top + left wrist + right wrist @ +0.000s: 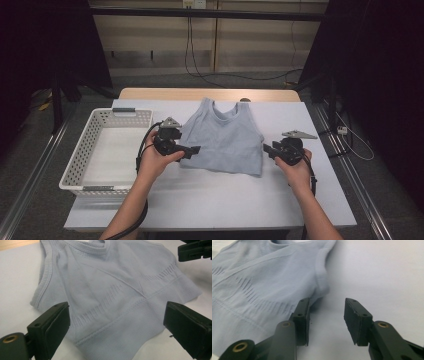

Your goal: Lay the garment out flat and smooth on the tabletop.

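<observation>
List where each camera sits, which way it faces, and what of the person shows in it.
High view: above the person's side, looking forward and down on the table, the tank top and the basket; forearms, left gripper and right gripper show.
Left gripper view: rides the left gripper, looking across the tank top; its open jaws show.
Right gripper view: rides the right gripper, facing the tank top's edge; its open jaws show, nothing between them.
Shared: all three show the tank top.

1. Tank top (227,137): pale blue knit cloth, matt, ribbed bands.
2. Basket (80,155): white perforated plastic.
3. Table (210,195): smooth matt white surface.
4. Right gripper (325,320): matt black plastic jaws, brass-coloured rivets.
</observation>
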### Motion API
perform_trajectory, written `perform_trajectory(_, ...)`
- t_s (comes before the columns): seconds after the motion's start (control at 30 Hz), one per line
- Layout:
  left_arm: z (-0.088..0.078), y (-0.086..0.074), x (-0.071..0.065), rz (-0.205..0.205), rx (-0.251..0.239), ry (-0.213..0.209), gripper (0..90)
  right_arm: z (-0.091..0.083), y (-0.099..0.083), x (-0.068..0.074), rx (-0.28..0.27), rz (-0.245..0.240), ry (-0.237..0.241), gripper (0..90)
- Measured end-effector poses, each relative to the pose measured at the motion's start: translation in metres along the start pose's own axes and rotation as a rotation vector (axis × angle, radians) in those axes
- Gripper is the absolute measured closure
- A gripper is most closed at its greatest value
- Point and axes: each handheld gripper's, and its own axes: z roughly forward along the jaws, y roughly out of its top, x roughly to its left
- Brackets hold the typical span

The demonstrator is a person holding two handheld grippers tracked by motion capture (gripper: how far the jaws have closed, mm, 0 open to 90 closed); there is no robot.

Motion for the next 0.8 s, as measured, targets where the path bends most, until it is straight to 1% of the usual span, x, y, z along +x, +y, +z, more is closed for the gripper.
perform_trajectory(0.07,0.001,0.0,0.0,0.003,0.005,-0.002,7.2,0.002,-0.001,-0.002,0.006,0.007,0.005,55.9)
perform_trajectory(0.17,0.002,-0.001,0.0,-0.001,0.01,-0.003,7.3,0.007,-0.002,0.002,0.025,0.011,0.017,52.7)
perform_trajectory(0.23,0.002,-0.001,-0.001,-0.001,0.008,0.0,7.3,0.012,-0.002,0.007,0.033,-0.007,0.016,51.5)
perform_trajectory(0.4,0.001,-0.001,0.0,0.003,0.01,-0.003,7.3,0.018,-0.002,0.012,0.041,-0.012,0.021,49.1)
perform_trajectory(0.5,0.001,-0.001,0.0,0.002,0.008,0.004,7.3,0.02,0.0,0.017,0.039,-0.031,0.012,48.7)
perform_trajectory(0.57,0.001,-0.002,0.0,0.001,0.007,0.004,7.3,0.021,0.001,0.02,0.031,-0.033,0.009,48.4)
perform_trajectory(0.67,0.001,-0.002,0.001,0.005,0.013,0.004,7.3,0.022,0.001,0.021,0.03,-0.036,0.011,48.2)
perform_trajectory(0.73,0.002,-0.002,0.0,0.003,0.014,0.001,7.3,0.023,0.001,0.023,0.035,-0.052,0.005,47.2)
perform_trajectory(0.8,0.002,-0.002,0.0,0.002,0.015,0.0,7.3,0.025,0.001,0.024,0.033,-0.046,0.01,46.4)
